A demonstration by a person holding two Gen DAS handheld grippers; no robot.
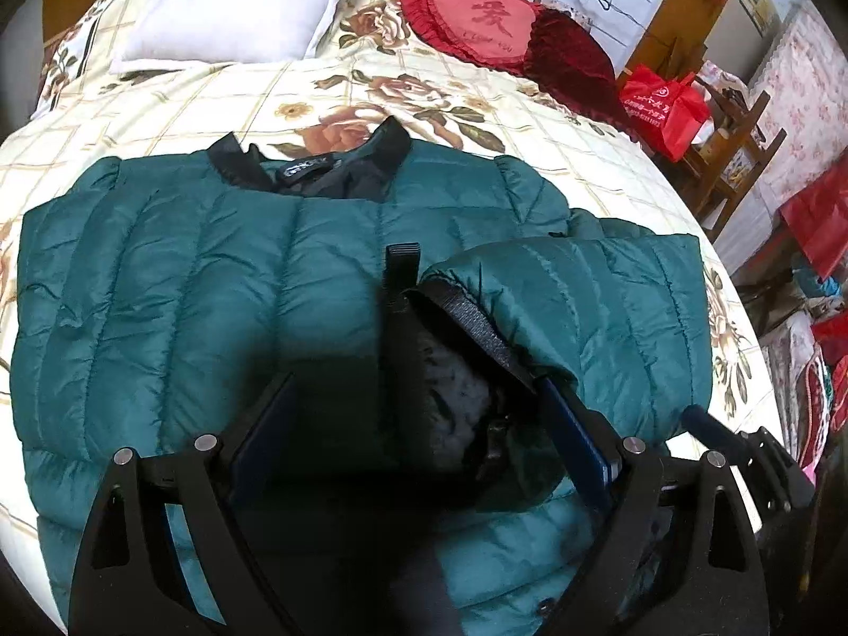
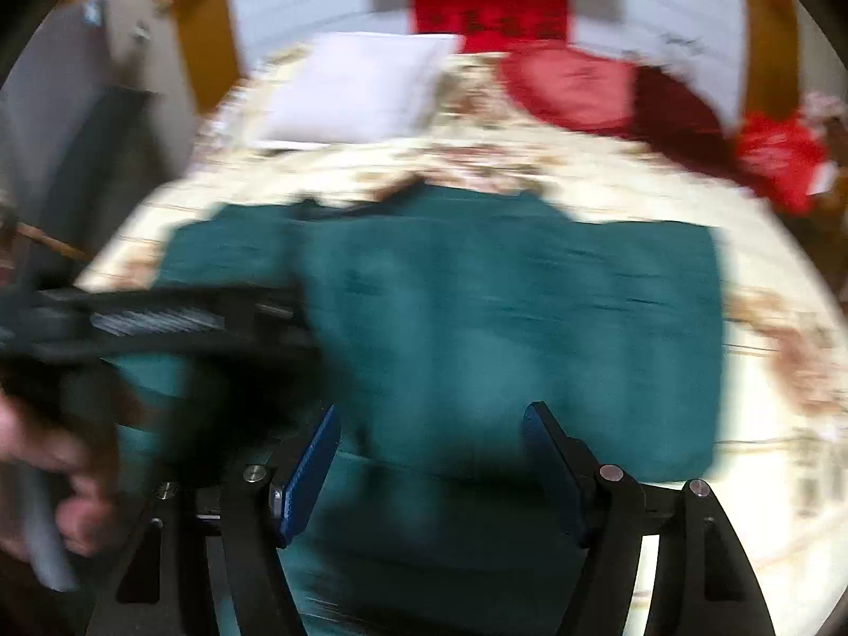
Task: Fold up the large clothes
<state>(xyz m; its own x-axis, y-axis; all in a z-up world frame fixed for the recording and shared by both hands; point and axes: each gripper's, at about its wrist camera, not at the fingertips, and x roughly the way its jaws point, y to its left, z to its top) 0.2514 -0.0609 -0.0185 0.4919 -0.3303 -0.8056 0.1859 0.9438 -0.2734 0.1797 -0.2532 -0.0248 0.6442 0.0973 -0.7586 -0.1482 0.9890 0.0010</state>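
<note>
Bedroom, floral bedspread (image 1: 222, 106) on the bed, white pillow (image 1: 238, 5) and red heart cushion (image 1: 477, 21) toward the head end.

Left wrist view: teal puffer jacket (image 1: 185, 275) lies flat across the middle of the bed, collar (image 1: 312, 164) pointing at the head end. One sleeve (image 1: 583, 297) is folded in over the body on the right side of the frame, its black-lined cuff (image 1: 466, 328) opening toward your left claw (image 1: 418, 434). Claw is spread wide, nothing pinched; the cuff sits between the blue pads (image 1: 575, 445) but isn't clamped. Your right claw's tip (image 1: 742, 440) shows at the lower right edge of the jacket.

Right wrist view: heavy blur. Jacket (image 2: 503, 307) fills the centre of the bed. Your right claw (image 2: 429, 456) is released, pads apart over the hem side, holding nothing. Left tool (image 2: 159, 318) and your hand (image 2: 47, 456) cross in from the left.

Step looks like setting the sleeve before the next fold. Lay the cuff flat and square to the jacket's side edge, press the air out of the padding, then pinch through both layers at the hem corners, not just the slippery shell, or it will slide open.
</note>
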